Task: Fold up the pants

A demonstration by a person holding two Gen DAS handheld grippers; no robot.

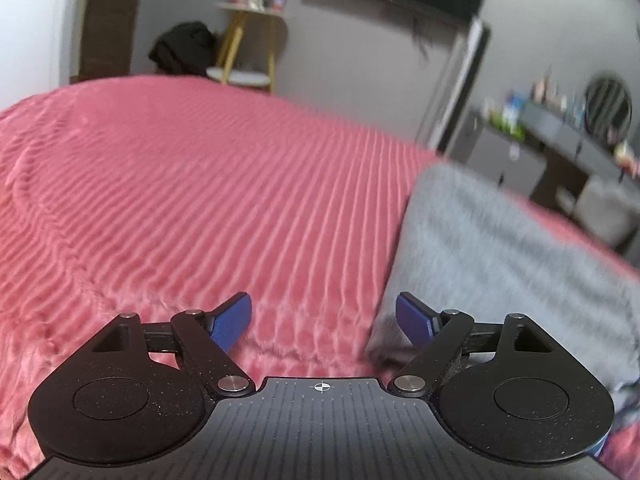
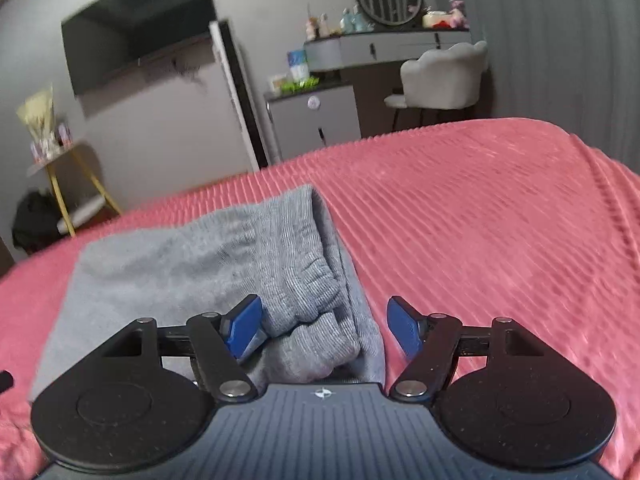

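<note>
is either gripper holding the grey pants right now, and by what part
Nothing is held. The left gripper is open over the pink bedspread; the right gripper is open around the pants.

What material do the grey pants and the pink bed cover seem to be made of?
Grey pants: likely soft cotton knit, matte; fine ribbing shows at the gathered waistband. Pink bed cover: probably plush fleece with slight sheen; raised parallel ridges run across it.

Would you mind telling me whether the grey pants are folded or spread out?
Folded: the pants lie as a compact stack on the bedspread, layers doubled over.
</note>
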